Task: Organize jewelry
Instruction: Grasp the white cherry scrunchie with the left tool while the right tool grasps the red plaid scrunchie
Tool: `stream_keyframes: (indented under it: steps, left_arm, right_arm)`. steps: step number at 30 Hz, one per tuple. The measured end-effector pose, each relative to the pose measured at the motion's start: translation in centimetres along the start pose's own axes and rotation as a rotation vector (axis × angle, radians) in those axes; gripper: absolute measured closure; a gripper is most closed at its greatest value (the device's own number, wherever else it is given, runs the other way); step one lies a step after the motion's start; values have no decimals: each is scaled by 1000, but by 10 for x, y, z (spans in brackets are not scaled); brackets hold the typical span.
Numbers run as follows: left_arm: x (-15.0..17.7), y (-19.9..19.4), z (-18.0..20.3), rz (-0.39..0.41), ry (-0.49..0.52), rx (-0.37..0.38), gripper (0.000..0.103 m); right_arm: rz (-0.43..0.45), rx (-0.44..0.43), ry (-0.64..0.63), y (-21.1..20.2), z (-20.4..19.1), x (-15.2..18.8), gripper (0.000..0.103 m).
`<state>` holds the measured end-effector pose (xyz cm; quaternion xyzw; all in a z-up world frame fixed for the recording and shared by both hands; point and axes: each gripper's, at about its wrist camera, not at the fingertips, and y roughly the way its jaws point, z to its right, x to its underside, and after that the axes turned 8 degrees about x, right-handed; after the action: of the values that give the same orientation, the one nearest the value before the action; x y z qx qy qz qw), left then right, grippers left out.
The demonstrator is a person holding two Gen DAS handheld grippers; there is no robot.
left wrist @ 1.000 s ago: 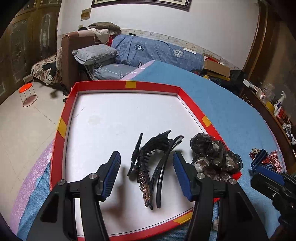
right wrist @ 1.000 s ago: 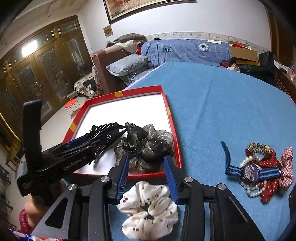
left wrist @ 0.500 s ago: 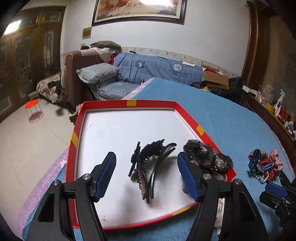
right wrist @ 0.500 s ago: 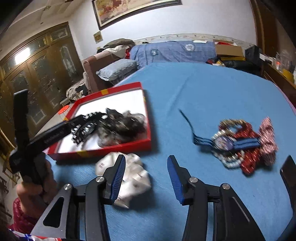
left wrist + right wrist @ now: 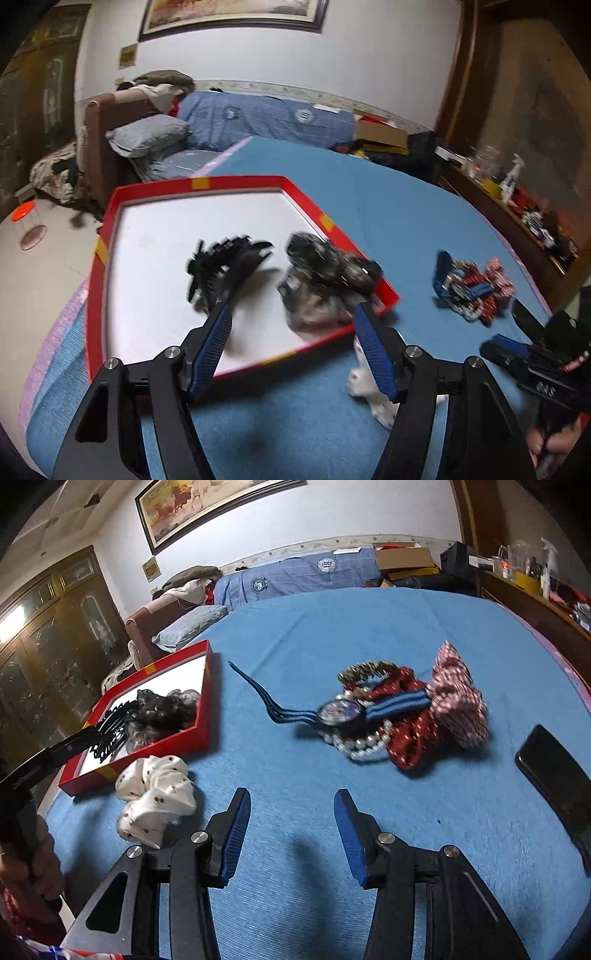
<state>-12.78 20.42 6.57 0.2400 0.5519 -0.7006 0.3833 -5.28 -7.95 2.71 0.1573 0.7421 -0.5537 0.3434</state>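
A red tray (image 5: 107, 236) (image 5: 205, 723) with a white floor holds black hair clips (image 5: 225, 266) and a dark mesh hair piece (image 5: 325, 273) (image 5: 162, 709). My left gripper (image 5: 291, 317) is open and empty over the tray's near edge. A white scrunchie (image 5: 155, 794) (image 5: 373, 391) lies on the blue cloth beside the tray. A pile with a striped-band watch (image 5: 340, 712), pearl bracelet (image 5: 365, 744) and red-patterned bow (image 5: 458, 698) lies to the right; it also shows in the left wrist view (image 5: 472, 288). My right gripper (image 5: 291, 805) is open and empty, short of the pile.
A black phone (image 5: 561, 775) lies at the table's right edge. The blue cloth (image 5: 332, 627) covers the table. A sofa with pillows (image 5: 147, 136) stands beyond the far edge, and a cluttered sideboard (image 5: 524, 206) runs along the right.
My left gripper has drawn back and risen from the tray, empty. My right gripper has swung right from the scrunchie toward the watch pile and opened wider.
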Motion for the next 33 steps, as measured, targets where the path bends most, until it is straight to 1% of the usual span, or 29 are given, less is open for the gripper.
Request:
stream_keyframes:
  steps: [1, 3, 4, 6, 7, 9, 12, 17, 19, 21, 24, 25, 26, 27, 28, 29, 30, 31, 33]
  left_arm:
    - [2, 1, 3, -13, 8, 19, 35]
    - [7, 6, 12, -61, 40, 79, 35]
    - [11, 7, 16, -82, 53, 102, 35]
    - [21, 12, 27, -130, 88, 156, 34]
    - [26, 15, 31, -150, 96, 167, 28]
    - [31, 25, 39, -193, 105, 166, 21]
    - [35, 40, 47, -256, 109, 161, 20]
    - [35, 57, 57, -321, 116, 148, 20]
    - [33, 64, 66, -334, 129, 147, 20]
    - [33, 69, 78, -342, 163, 153, 20]
    - [31, 79, 95, -343, 209, 142, 20]
    - [30, 81, 100, -341, 220, 152, 23]
    - [28, 84, 106, -335, 233, 159, 28]
    - [28, 87, 114, -330, 251, 161, 41]
    - [28, 92, 120, -336, 259, 164, 50]
    - [28, 95, 123, -342, 263, 168, 55]
    - [28, 100, 128, -349, 269, 173, 69]
    - [28, 103, 132, -349, 275, 178, 75]
    - [24, 106, 139, -326, 271, 194, 77]
  right_arm:
    - [-1, -12, 8, 0, 4, 1, 52]
    - [20, -43, 16, -4, 6, 1, 51]
    - [28, -49, 16, -6, 7, 1, 48]
    - [27, -55, 16, -6, 7, 3, 48]
    - [28, -63, 13, -6, 6, 3, 48]
    - [35, -74, 17, -8, 6, 3, 47]
    - [35, -94, 35, -10, 10, 4, 47]
    - [56, -126, 74, -16, 20, 6, 44]
    - [57, -138, 92, -18, 24, 7, 44]
    - [60, -145, 113, -21, 31, 7, 43]
    - [61, -114, 124, -24, 42, 7, 43]
    - [64, -97, 130, -26, 48, 7, 42]
    - [66, -82, 135, -27, 51, 7, 42]
    - [69, -63, 142, -29, 57, 7, 42]
    - [72, -45, 154, -30, 64, 7, 41]
    - [73, -30, 170, -32, 72, 6, 41]
    - [72, -20, 182, -32, 78, 4, 40]
    - [69, -5, 197, -33, 85, 2, 40]
    - [76, 22, 224, -37, 99, -6, 35]
